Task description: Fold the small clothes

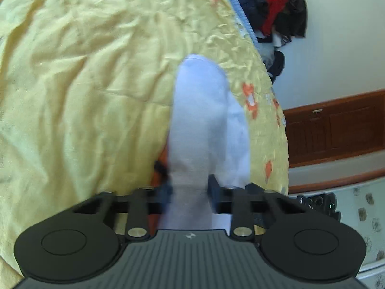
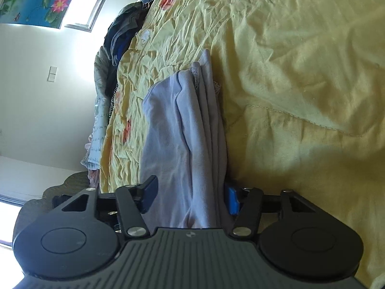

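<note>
One pale lilac folded cotton garment (image 1: 204, 120) was laid on the yellow flowered quilted bedspread (image 1: 84, 84), its long axis running away from both cameras. It was pinched by the left gripper (image 1: 190, 187); the right gripper (image 2: 190, 192) fingers (image 2: 232, 200) were spread around it.

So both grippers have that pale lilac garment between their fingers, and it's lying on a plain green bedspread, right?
Not green. The bedspread is yellow with orange flowers, as both wrist views show. The rest stands: the pale lilac garment runs between the fingers of the left gripper and the right gripper.
</note>
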